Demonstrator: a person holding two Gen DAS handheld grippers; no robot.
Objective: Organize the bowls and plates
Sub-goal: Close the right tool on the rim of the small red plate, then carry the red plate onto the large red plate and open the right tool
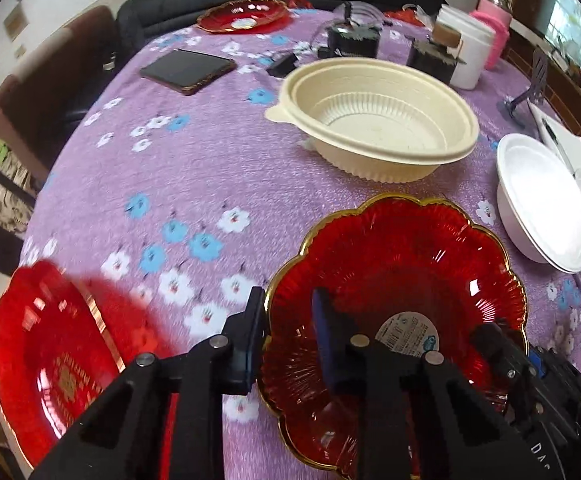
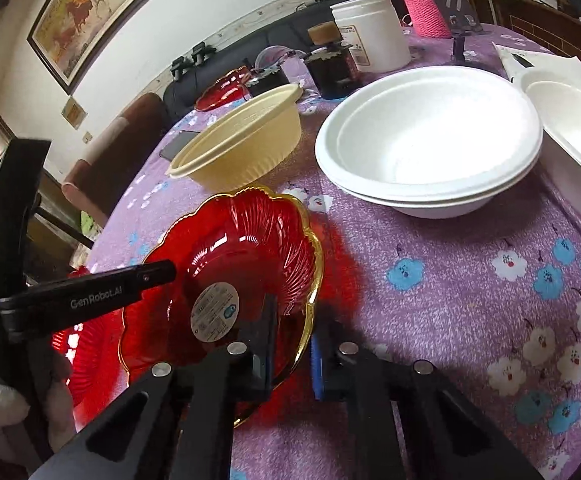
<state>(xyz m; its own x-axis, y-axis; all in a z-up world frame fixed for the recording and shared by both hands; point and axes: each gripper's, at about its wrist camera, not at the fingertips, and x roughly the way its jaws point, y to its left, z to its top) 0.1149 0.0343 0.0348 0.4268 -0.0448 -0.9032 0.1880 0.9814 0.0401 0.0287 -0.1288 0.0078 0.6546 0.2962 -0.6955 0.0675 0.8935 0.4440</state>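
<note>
A red glass plate with a gold scalloped rim (image 1: 402, 276) (image 2: 246, 240) is lifted above the purple flowered tablecloth. My left gripper (image 1: 290, 332) straddles its left rim, one finger outside and one inside. My right gripper (image 2: 290, 340) straddles its right rim and also shows in the left wrist view (image 1: 502, 352). Whether either set of jaws presses the rim I cannot tell. A second red plate (image 1: 54, 360) (image 2: 86, 356) lies at the lower left. A cream plastic bowl (image 1: 374, 120) (image 2: 242, 140) and stacked white bowls (image 1: 542, 200) (image 2: 426, 144) stand beyond.
A third red plate (image 1: 242, 16) sits at the far edge by a dark sofa. A phone (image 1: 186, 68), dark jars (image 1: 354, 40), a white tub (image 2: 370, 32), a pink-sleeved bottle (image 2: 426, 4) and a white lidded container (image 2: 570, 128) crowd the back and right. A brown chair (image 1: 46, 92) stands left.
</note>
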